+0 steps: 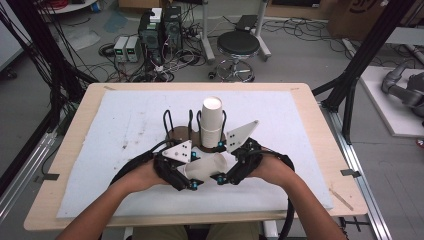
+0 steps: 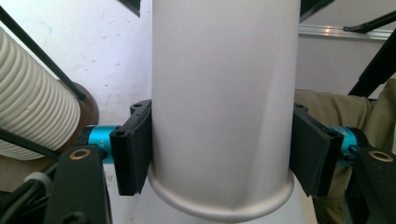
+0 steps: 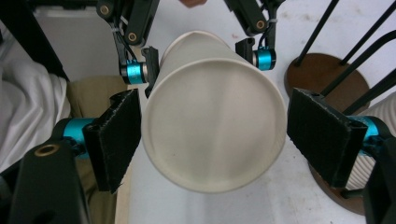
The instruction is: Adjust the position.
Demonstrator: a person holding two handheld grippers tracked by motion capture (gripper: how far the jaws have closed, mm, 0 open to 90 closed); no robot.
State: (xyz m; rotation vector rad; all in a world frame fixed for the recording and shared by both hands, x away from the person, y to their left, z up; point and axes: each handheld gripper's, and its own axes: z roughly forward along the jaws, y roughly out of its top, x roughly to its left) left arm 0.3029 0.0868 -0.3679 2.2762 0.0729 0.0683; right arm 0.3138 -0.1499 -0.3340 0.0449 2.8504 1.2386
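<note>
Your left gripper [image 1: 186,176] is clamped on a white paper cup [image 1: 207,167], which lies on its side above the near middle of the white mat [image 1: 125,130], held between your two hands. In the left gripper view both black pads [image 2: 133,149] press flat against the cup's wall just above its rolled rim, one on each side. Your right gripper [image 1: 225,176] sits at the other end of the same cup, and its jaws stand apart: in the right gripper view the closed bottom of the cup faces the camera between the two pads [image 3: 114,140], the left one close beside the cup's edge and the right one clearly off it with a gap showing. Whether that left pad touches the cup you cannot tell from here. Just beyond the held cup, toward the far side of the mat, a stack of white cups [image 1: 212,120] stands upright in a black wire rack [image 1: 172,122] with round brown bases. The mat covers most of the wooden table [image 1: 75,150].
</note>
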